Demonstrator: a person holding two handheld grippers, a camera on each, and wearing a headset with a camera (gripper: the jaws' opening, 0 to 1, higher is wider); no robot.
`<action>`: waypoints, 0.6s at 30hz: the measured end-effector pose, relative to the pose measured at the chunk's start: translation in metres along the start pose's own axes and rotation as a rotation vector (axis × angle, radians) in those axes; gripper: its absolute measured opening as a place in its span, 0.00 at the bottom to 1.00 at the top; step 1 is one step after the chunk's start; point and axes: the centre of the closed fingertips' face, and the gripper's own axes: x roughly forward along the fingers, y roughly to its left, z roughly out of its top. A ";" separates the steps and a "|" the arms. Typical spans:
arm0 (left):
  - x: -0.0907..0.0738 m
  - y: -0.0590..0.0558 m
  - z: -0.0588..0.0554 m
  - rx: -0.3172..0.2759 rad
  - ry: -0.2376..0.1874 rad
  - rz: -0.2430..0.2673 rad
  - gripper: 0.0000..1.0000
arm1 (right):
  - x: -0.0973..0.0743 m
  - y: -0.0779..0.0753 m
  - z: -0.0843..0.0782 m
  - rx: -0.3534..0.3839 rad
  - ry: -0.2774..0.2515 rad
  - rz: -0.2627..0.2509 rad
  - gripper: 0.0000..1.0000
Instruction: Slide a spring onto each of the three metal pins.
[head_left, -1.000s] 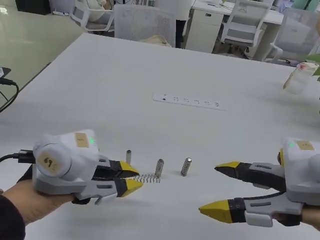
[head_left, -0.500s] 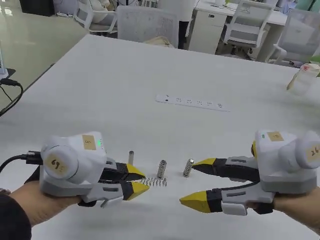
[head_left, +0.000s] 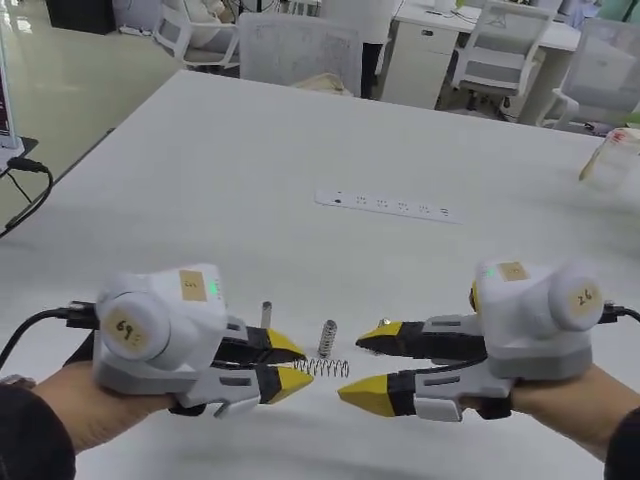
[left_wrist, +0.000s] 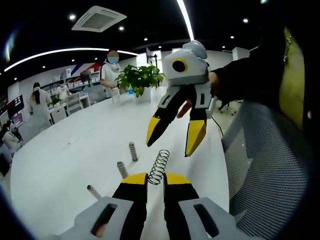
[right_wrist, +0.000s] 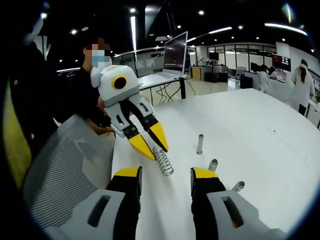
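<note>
White table (head_left: 250, 150); left gripper's (head_left: 303, 364) fingers (head_left: 283, 346) partly hide spring (head_left: 328, 368).

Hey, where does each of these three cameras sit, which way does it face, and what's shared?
Head view: headset, facing forward-down at the table; hands hold left hand-held gripper and right hand-held gripper.
Left gripper view: rides the left one, facing along its jaws, shut on the spring, toward the right one.
Right gripper view: rides the right one, own jaws open, facing back at the left one.
Shared: both gripper views show the spring and three pins.

White table (head_left: 250, 150) — mesh chairs (head_left: 290, 45), ceiling strip lights (left_wrist: 186, 20)
</note>
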 end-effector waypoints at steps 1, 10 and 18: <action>0.000 -0.001 0.001 0.001 -0.001 -0.001 0.04 | 0.001 0.000 -0.001 -0.002 0.002 0.003 0.36; 0.001 -0.005 0.004 0.007 -0.008 -0.011 0.04 | 0.008 0.004 -0.006 -0.004 0.020 0.029 0.28; 0.002 -0.006 0.005 0.006 -0.010 -0.017 0.04 | 0.010 0.005 -0.007 -0.023 0.025 0.039 0.19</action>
